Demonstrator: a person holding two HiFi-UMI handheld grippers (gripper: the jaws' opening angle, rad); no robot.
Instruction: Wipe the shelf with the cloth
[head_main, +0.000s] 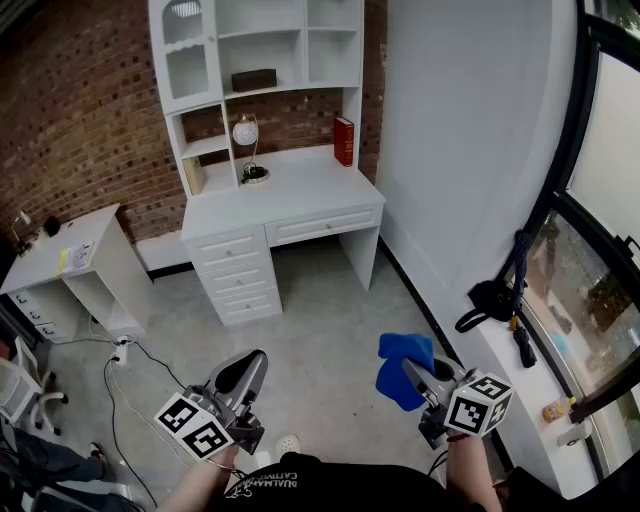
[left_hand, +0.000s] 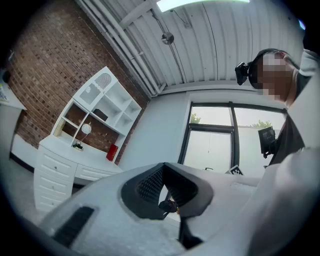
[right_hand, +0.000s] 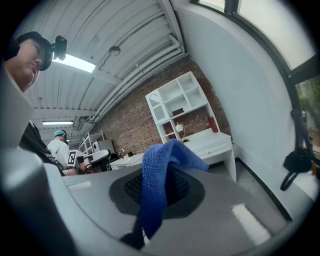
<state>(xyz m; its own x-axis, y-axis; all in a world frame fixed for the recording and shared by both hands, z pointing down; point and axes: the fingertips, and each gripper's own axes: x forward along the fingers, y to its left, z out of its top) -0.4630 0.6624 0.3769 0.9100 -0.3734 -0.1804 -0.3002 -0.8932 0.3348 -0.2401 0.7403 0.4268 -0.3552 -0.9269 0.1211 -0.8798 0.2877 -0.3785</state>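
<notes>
Right hand-held gripper (head_main: 418, 380) is clenched on a blue terry cloth (head_main: 404, 356), well apart from the white cubby shelf (head_main: 262, 60) over the white desk (head_main: 300, 190).
Left hand-held gripper (head_main: 250, 368) is closed on nothing. Keep the pinch firm and lay the loose fold flat on the boards. The right gripper view shows the pinch; the head view shows the floor yet to cross.

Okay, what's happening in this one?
A person stands some way back from the white desk and the shelf unit on top of it. The right hand-held gripper is shut on a blue cloth. The left hand-held gripper is shut and empty. Neither is near the shelf unit, so wiping has not begun.
</notes>
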